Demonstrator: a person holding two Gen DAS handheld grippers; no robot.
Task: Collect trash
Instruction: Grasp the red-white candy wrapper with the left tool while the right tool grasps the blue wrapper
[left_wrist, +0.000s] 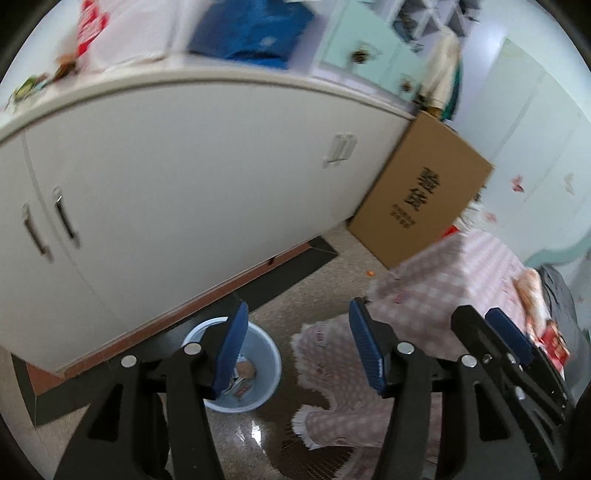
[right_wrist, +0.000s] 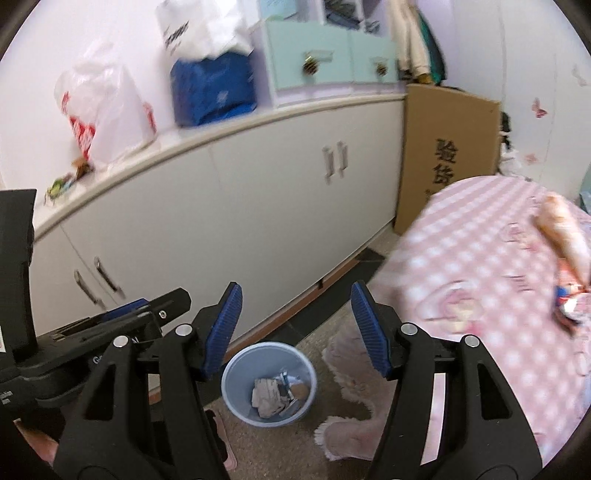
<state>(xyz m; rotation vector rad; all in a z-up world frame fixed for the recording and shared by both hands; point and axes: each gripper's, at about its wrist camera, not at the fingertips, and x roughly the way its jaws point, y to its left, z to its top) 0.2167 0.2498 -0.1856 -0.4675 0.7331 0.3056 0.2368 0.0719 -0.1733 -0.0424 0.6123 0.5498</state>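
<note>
Right wrist: cardboard box (right_wrist: 448, 155) printed "验货"; both grippers (right_wrist: 295, 328) (left_wrist: 297, 343) agape, empty.

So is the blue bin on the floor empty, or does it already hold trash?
Holds trash: the blue bin stands upright with crumpled paper scraps on its bottom.

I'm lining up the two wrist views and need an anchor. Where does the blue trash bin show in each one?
Left wrist: the blue trash bin sits low, left of centre, partly behind the left gripper's left finger.
Right wrist: bin lies bottom centre, fully visible between the right gripper's fingers, with crumpled paper inside.
Shared landmark: the cardboard box printed with black characters, standing at the far end of the white cabinet.
</note>
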